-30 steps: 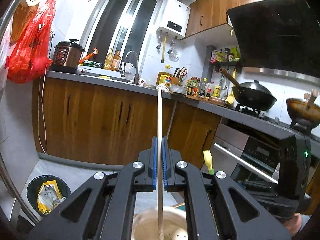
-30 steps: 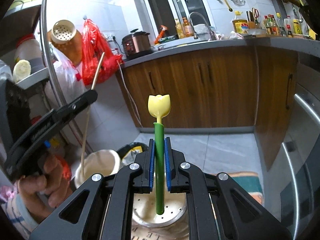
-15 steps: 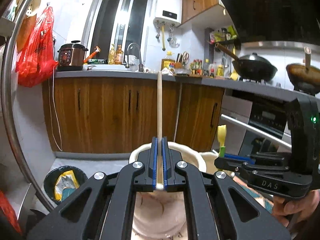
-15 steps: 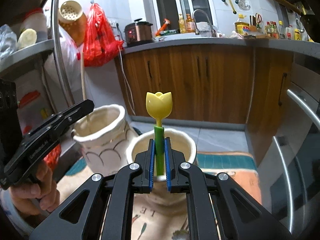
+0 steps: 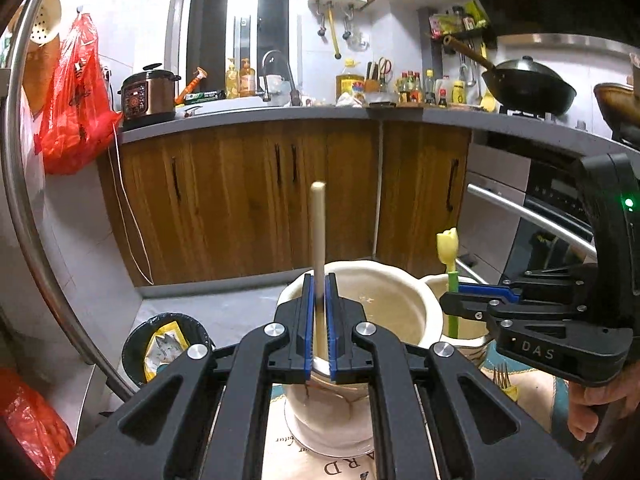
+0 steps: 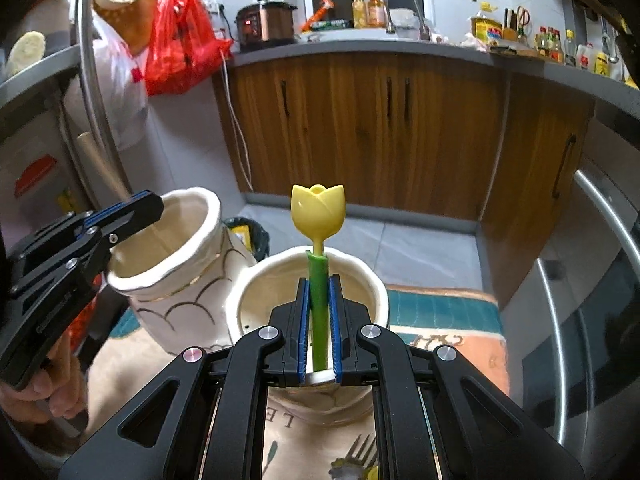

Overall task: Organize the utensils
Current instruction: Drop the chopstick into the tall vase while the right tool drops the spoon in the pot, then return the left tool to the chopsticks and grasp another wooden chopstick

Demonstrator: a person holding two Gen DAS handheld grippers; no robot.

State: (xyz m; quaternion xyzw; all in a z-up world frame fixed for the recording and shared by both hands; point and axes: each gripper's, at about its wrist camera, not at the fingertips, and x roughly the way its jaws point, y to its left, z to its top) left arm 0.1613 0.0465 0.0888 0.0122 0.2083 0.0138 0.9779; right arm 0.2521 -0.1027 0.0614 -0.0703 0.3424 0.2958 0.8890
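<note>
Standing upright over the taller pot (image 5: 360, 320), a smooth wooden stick (image 5: 319, 240) is pinched by the closed left gripper (image 5: 319, 320), seemingly for lowering inside. A green-stemmed, yellow tulip-topped utensil (image 6: 319, 240) is clamped by the right gripper (image 6: 319, 332) above the squat glazed pot (image 6: 304, 300) alongside.

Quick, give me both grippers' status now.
Left gripper: shut on the wooden stick.
Right gripper: shut on the tulip-topped green utensil.
</note>
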